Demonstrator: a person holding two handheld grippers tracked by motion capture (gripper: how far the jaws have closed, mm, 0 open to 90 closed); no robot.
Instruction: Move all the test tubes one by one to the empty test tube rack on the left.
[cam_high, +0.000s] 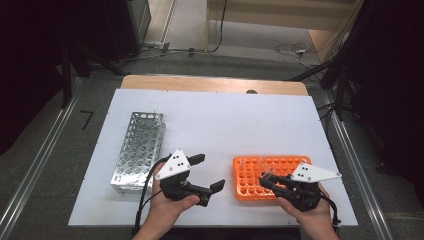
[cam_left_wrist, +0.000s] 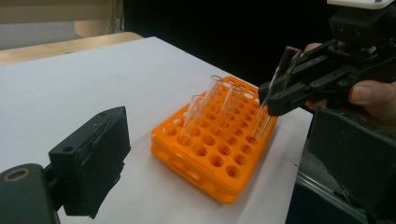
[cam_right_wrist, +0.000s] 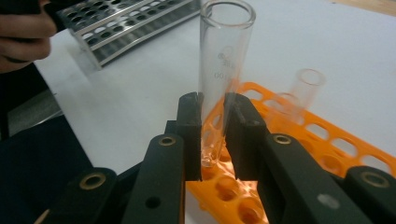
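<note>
While the person's two forearms come in from the bottom edge of the high view, each hand holds a black two-jaw gripper over a white table (cam_high: 215, 115). On the left, the left gripper (cam_high: 210, 172) has its jaws spread apart with nothing between them, just right of a silver metal rack (cam_high: 139, 150) that lies lengthwise on the table. On the right, the right gripper (cam_high: 265, 181) hangs over the near part of an orange rack (cam_high: 250, 172) and is clenched on a clear glass test tube (cam_high: 268, 175), which is hard to make out from this height.

From the left gripper view, its own two black jaws stand wide at the left and right edges, released and empty. Between them, farther off, the orange rack (cam_left_wrist: 210, 154) lies on the white table (cam_left_wrist: 93, 79) with a few clear tubes (cam_left_wrist: 219, 100) standing in its far holes. The right gripper (cam_left_wrist: 275, 100) pinches the test tube (cam_left_wrist: 273, 93) tilted, its lower end just above the rack's right edge.

Looking along the right gripper (cam_right_wrist: 213, 135), the test tube (cam_right_wrist: 223, 65) stands nearly upright, clamped between both pads, its rounded bottom just over the orange rack (cam_right_wrist: 327, 144). Other tubes (cam_right_wrist: 306, 88) stand behind it. At upper left lies the silver metal rack (cam_right_wrist: 130, 23).
</note>
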